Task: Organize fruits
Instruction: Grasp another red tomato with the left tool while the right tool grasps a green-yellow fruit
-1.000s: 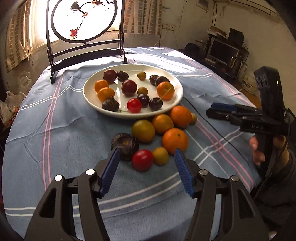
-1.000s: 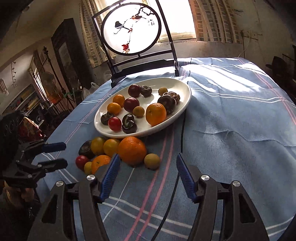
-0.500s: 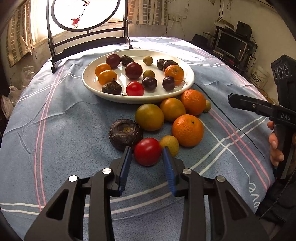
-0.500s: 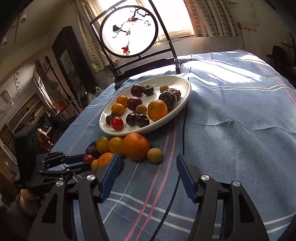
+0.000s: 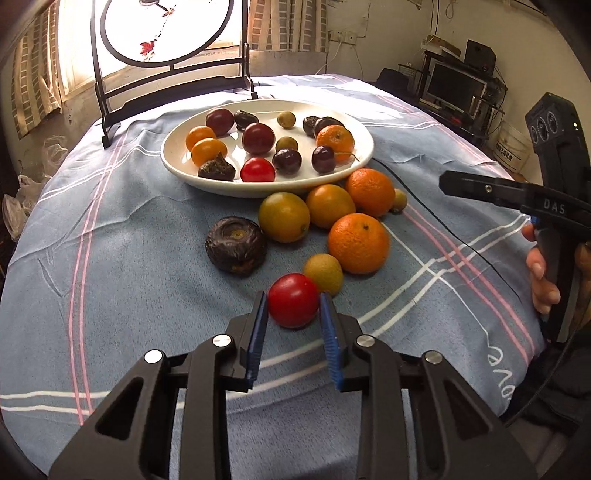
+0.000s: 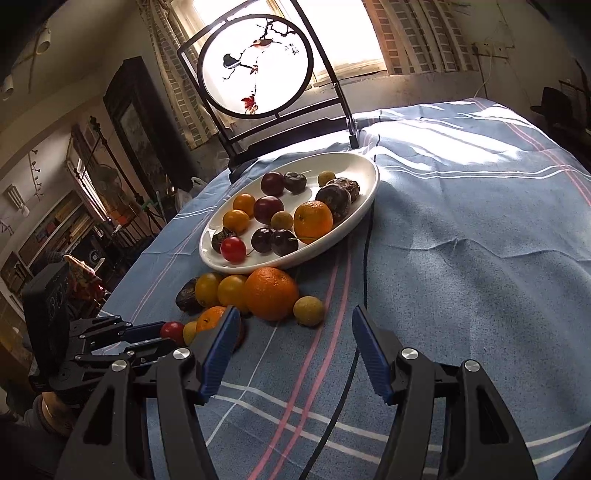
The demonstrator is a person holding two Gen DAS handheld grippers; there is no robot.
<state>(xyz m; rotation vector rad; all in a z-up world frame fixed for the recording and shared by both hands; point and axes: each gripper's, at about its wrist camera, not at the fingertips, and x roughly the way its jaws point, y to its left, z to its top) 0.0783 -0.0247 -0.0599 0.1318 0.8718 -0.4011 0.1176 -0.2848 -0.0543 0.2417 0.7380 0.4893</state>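
A small red tomato sits on the blue plaid tablecloth, on the near side of the white plate and apart from it. The left gripper is clenched on this tomato, a blue pad pressing each side, and the fruit rests on the cloth. Touching the tomato on the plate side is a small olive-yellow fruit. Between that and the plate lies a loose cluster: a large orange, a wrinkled dark fruit, a yellow-green round fruit, another orange-yellow one and a second orange right by the plate rim. The plate itself holds more than a dozen small fruits, among them another red tomato, dark cherries, and an orange. Behind the plate stands a round painted screen in a black frame. The right gripper hovers over the cloth to the near side of the plate, its blue pads spread wide with nothing between them.
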